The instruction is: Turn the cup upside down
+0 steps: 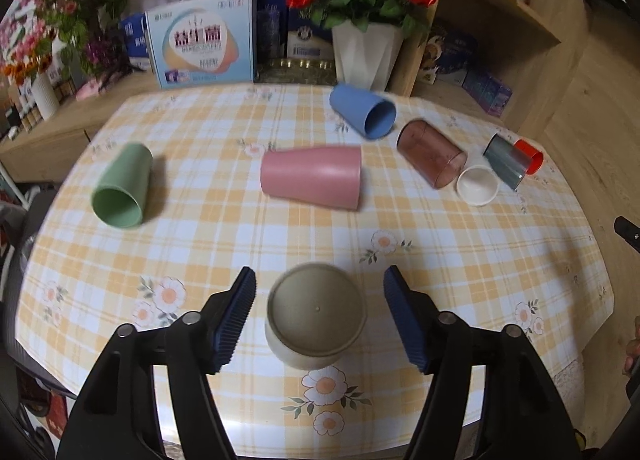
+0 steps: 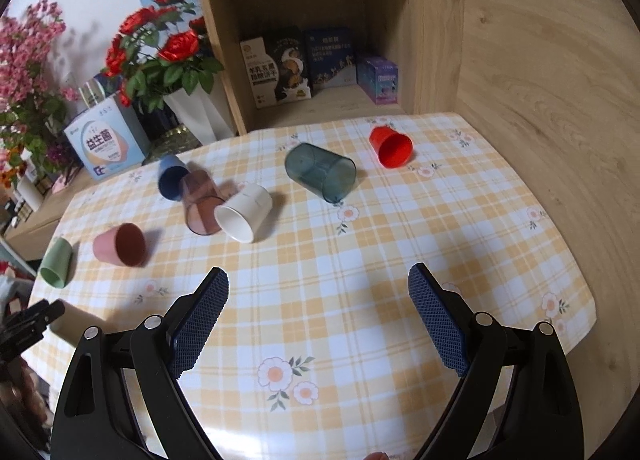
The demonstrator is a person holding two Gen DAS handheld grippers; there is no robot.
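Beige cup (image 1: 316,316) stood upside down, flat base up, between the spread left gripper (image 1: 320,318) fingers, untouched. Right gripper (image 2: 318,316) gaped empty; pink cup (image 1: 312,177) lay at twelve o'clock.

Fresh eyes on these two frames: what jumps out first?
A beige cup stands upside down between the open left gripper, the only cup not on its side. Behind it, cups lie tipped across the checked table: green far left, pink centre, blue behind, red far right. The right gripper is open over bare cloth.
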